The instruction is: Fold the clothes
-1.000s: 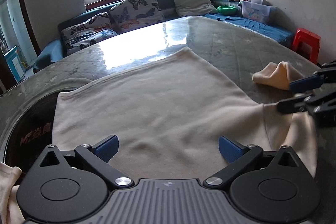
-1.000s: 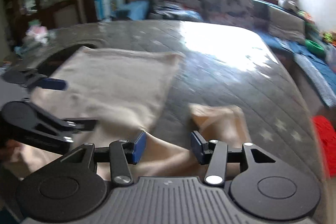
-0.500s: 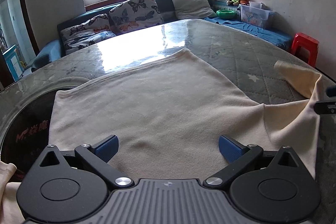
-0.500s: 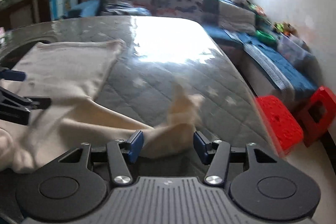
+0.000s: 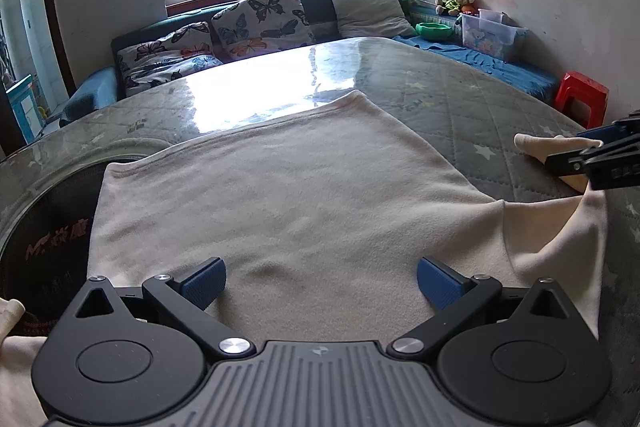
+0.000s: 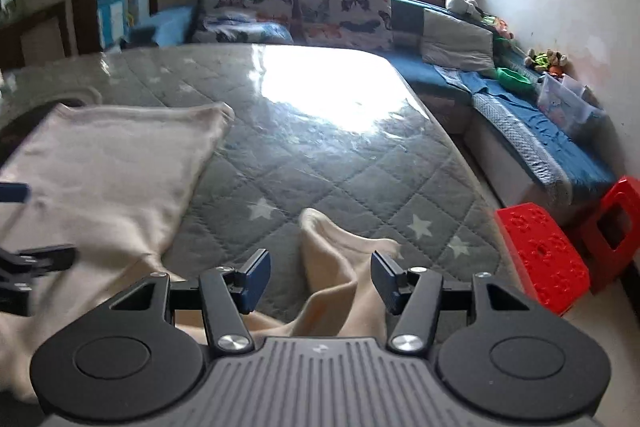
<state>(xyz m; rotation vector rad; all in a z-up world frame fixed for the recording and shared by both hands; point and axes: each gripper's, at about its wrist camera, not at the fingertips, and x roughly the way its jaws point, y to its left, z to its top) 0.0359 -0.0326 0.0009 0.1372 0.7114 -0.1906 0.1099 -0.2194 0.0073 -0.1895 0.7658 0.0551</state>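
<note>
A cream long-sleeved garment (image 5: 300,187) lies spread flat on the grey quilted table (image 5: 460,107). My left gripper (image 5: 320,279) hovers low over its near part, wide open, with nothing pinched. One sleeve (image 6: 332,259) stretches out to the right over the quilt. My right gripper (image 6: 320,277) straddles that sleeve; its jaws stand apart and a gap shows beside the left pad. In the left wrist view the right gripper (image 5: 564,149) reaches in from the right edge over the sleeve's end (image 5: 536,145). The left gripper (image 6: 44,223) shows at the left edge of the right wrist view.
A dark round opening (image 5: 52,227) sits in the table at the left, partly under the garment. Red plastic stools (image 6: 540,259) stand on the floor past the right edge. A sofa with butterfly cushions (image 5: 260,23) and a clear box (image 5: 488,35) line the walls.
My right gripper swung out to the right and its jaws widened. The sleeve, raised half a second ago, now lies on the table between them. The left gripper kept still.
</note>
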